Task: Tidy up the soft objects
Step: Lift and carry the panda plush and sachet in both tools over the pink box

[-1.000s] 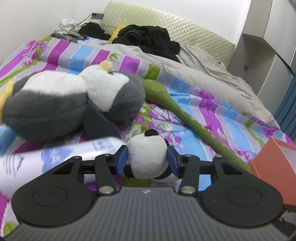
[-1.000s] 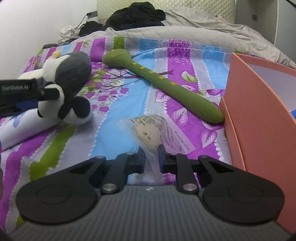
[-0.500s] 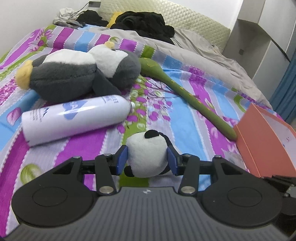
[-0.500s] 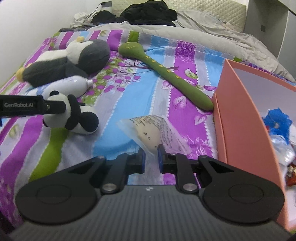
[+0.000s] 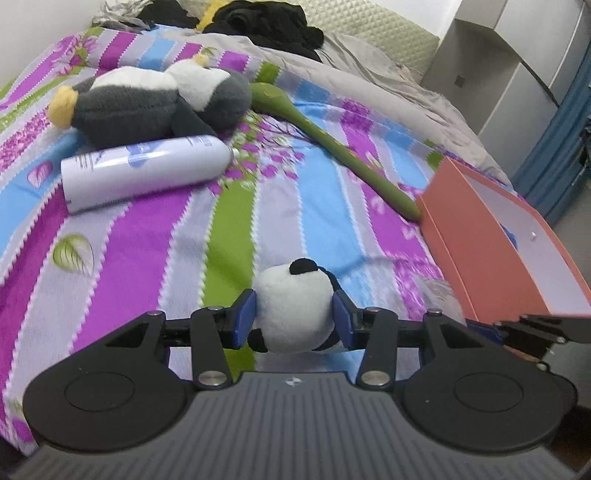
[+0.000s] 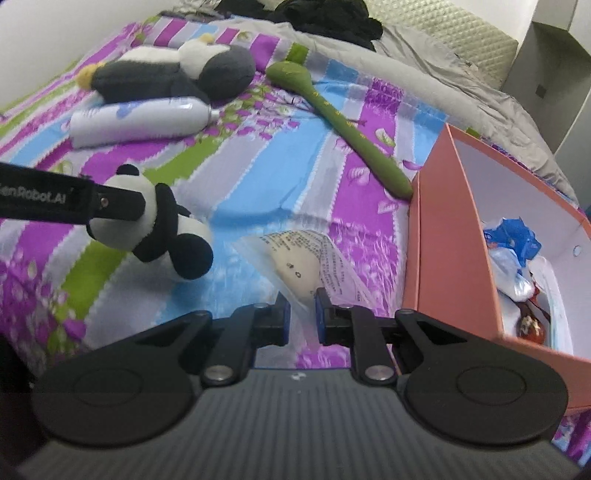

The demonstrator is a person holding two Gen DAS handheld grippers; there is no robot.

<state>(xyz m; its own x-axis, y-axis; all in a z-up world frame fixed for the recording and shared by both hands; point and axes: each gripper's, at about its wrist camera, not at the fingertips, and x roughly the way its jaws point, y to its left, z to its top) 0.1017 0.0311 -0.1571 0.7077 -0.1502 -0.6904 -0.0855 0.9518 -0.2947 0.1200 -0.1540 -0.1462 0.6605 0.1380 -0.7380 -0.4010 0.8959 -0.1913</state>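
Note:
My left gripper (image 5: 293,317) is shut on a small panda plush (image 5: 291,310) and holds it above the striped bedspread; the panda also shows in the right wrist view (image 6: 155,221). My right gripper (image 6: 301,314) is shut on a clear plastic bag with a cream soft toy inside (image 6: 299,262), held just left of the orange box (image 6: 443,240). The box also shows in the left wrist view (image 5: 491,240). A large grey and white penguin plush (image 5: 155,103) and a long green soft stick (image 5: 332,144) lie farther back on the bed.
A white spray bottle (image 5: 144,170) lies in front of the penguin. The orange box holds a blue and white wrapper (image 6: 513,251) and other items. Grey duvet (image 5: 369,74) and black clothes (image 5: 266,22) lie at the bed's head. A grey cabinet (image 5: 517,55) stands to the right.
Both grippers have risen and drawn back from the toys on the bed, carrying the panda and the bag. The orange box's inside now shows in the right wrist view.

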